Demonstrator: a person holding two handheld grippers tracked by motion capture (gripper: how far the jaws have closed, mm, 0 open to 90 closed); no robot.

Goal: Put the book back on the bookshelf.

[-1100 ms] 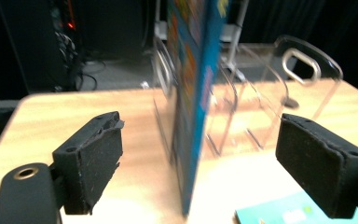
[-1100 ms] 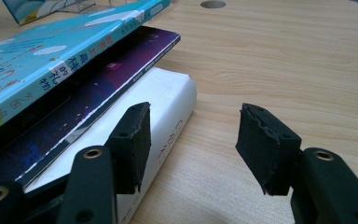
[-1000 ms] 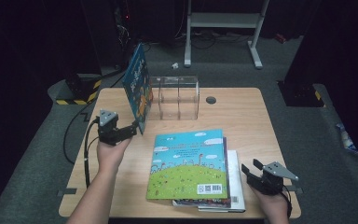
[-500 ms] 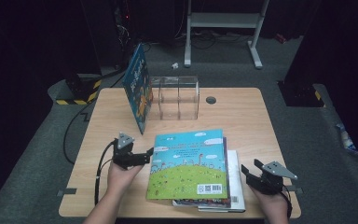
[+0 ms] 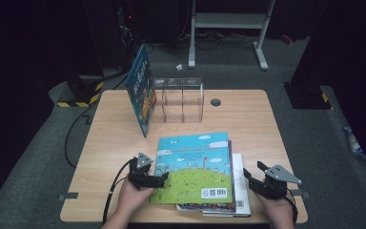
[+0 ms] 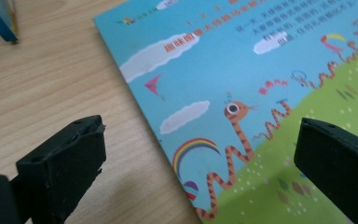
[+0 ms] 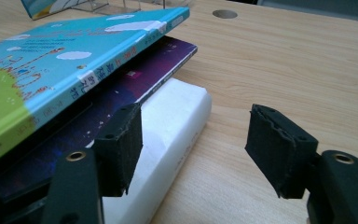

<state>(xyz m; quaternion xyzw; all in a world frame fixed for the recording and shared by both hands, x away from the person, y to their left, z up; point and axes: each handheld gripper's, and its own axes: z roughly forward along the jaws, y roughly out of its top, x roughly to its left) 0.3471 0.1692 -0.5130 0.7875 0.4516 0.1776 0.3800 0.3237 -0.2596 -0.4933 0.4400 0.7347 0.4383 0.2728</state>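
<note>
Three books lie stacked at the table's front middle: a blue-and-green picture book (image 5: 193, 167) (image 6: 261, 70) (image 7: 51, 70) on top, a purple book (image 7: 154, 70) under it, and a white book (image 7: 177, 121) at the bottom. My left gripper (image 5: 159, 180) (image 6: 200, 135) hovers over the top book's left edge, one jaw over bare wood and one over the cover. Its jaws have just been opening and grip nothing. My right gripper (image 5: 252, 172) (image 7: 196, 121) sits low by the stack's right side. Its jaws have also just been opening, with nothing pinched between them.
Another blue book (image 5: 142, 90) (image 6: 0, 18) stands upright against the left end of a clear divided rack (image 5: 183, 99) at the back of the wooden table (image 5: 248, 124). A round cable hole (image 5: 215, 102) (image 7: 227, 14) lies right of the rack.
My left hand has come away from the upright book, moving down and toward the front to the stack's left edge. The right hand has stayed where it was.
</note>
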